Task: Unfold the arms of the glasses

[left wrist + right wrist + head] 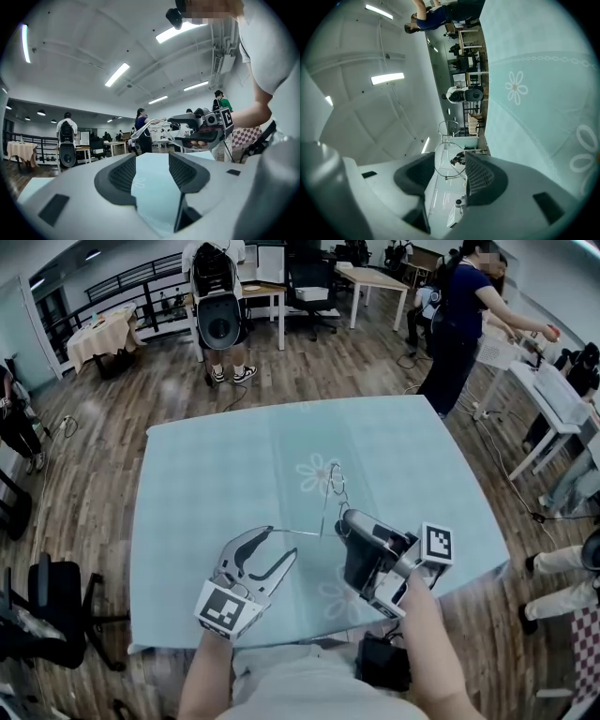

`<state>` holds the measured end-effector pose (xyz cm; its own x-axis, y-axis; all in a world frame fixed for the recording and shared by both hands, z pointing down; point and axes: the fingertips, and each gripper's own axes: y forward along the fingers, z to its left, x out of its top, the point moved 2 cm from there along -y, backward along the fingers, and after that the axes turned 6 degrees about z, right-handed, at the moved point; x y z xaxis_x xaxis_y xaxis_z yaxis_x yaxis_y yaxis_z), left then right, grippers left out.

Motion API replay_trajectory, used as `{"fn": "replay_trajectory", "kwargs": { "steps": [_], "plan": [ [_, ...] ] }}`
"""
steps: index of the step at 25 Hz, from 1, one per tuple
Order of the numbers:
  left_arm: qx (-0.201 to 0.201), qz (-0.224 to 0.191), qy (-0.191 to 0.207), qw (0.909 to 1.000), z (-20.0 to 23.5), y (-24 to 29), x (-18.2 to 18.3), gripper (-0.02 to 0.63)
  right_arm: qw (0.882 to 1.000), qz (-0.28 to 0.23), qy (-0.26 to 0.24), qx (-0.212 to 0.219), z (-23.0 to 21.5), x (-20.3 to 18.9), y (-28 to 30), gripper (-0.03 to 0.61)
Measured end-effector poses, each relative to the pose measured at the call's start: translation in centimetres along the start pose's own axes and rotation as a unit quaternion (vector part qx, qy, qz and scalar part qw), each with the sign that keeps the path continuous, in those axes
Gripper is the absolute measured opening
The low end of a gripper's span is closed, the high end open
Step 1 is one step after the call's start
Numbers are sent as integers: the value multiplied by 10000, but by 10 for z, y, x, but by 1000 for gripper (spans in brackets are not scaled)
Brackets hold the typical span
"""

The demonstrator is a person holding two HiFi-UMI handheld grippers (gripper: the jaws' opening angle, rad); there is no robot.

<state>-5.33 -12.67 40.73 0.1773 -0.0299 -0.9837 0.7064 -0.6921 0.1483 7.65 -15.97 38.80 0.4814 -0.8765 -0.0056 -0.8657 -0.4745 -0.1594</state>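
Observation:
Thin wire-rimmed glasses (pixel 334 486) hang above the pale blue tablecloth (pixel 206 474), and my right gripper (pixel 343 524) is shut on them. In the right gripper view one lens (pixel 450 158) sits between the pads and the other lens stands beyond the tips. One slim arm (pixel 300 532) sticks out sideways toward my left gripper (pixel 281 542). That gripper is open with nothing between its fingers, its tips just beside the arm's end. The left gripper view shows its jaws (pixel 152 171) wide apart, with the right gripper (pixel 202 130) and the glasses (pixel 151 126) ahead of them.
The table's near edge (pixel 281 638) is close to my body. A black office chair (pixel 56 606) stands on the floor at the left. People stand beyond the table, one at a white table (pixel 553 395) on the right and one with a backpack (pixel 218 306) at the back.

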Motion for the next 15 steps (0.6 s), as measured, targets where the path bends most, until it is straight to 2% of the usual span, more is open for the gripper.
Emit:
{"fn": "replay_trajectory", "kwargs": {
  "steps": [6,12,15],
  "plan": [
    [-150,-203,-71,9997,-18,14,5,206,10000,4,31,34,1,0,4,209],
    [-137,-338,-211,9991,-23,18,12,170,10000,-13,30,22,1,0,4,209],
    [-154,-421,-144,9989,-28,22,17,146,10000,-10,36,30,1,2,3,209]
  ]
}}
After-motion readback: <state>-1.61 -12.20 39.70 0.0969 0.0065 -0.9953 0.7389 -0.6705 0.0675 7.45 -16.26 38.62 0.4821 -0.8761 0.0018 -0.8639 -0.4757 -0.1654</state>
